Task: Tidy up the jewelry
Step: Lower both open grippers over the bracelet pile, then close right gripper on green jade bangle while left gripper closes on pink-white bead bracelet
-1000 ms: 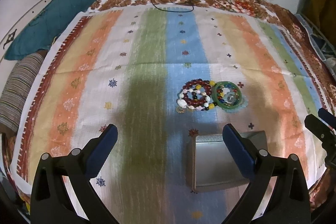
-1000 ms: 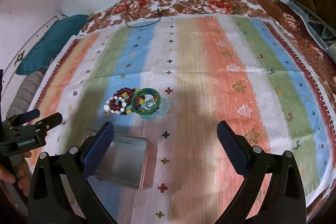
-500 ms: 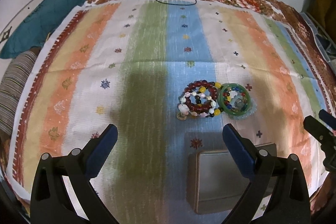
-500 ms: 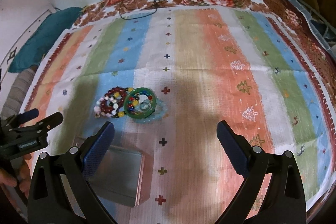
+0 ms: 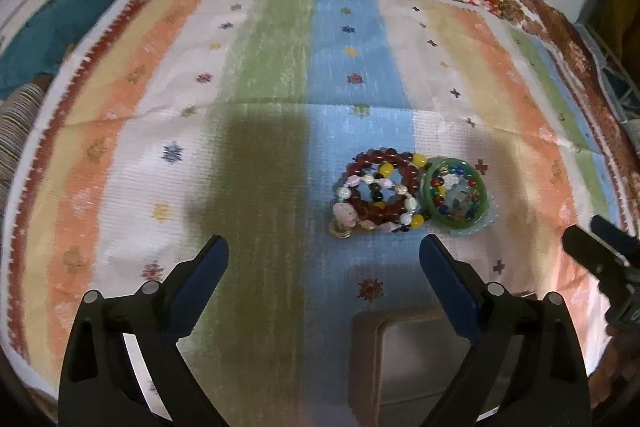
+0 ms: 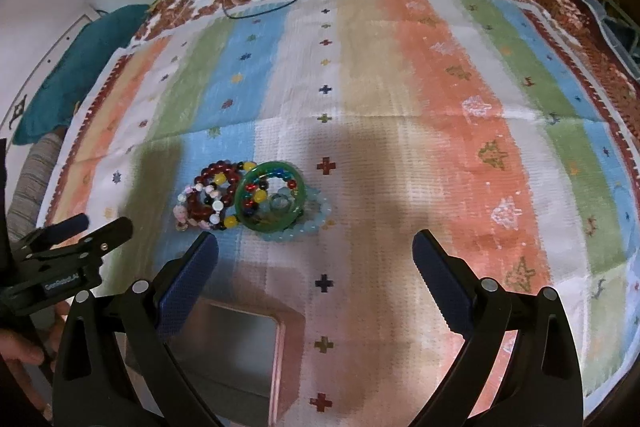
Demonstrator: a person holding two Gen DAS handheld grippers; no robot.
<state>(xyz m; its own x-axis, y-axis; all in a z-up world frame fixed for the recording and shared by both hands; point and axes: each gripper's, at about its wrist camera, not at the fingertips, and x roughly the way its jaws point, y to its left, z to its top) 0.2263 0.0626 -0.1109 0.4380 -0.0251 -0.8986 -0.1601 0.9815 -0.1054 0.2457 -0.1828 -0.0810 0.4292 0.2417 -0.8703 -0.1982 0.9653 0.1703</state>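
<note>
Hovering both tools over the striped cloth [image 5: 280, 87] on the bed, I hold each with its fingers spread wide apart and nothing between them. The left tool [image 5: 324, 259] points at the jewelry from the near side; the right tool [image 6: 316, 251] sits a little to the right of the pile. The jewelry lies in one tight cluster on the blue stripe: a dark red bead bracelet [image 5: 384, 187] with a pale pink and white strand [image 5: 376, 203] tangled across it, and touching its right edge a green bangle [image 5: 456, 193] with small coloured beads inside its ring. The open tin box [image 6: 236, 347] waits just in front of the pile, near my fingers. I judge that the first pick is what matters now. The green bangle looks stiff and stands clear on its outer edge, so I would take that rim with the right tool, coming in low and square, closing gently so it does not skid. The bead strands look loose and may drag each other, so I would lift slowly.
</note>
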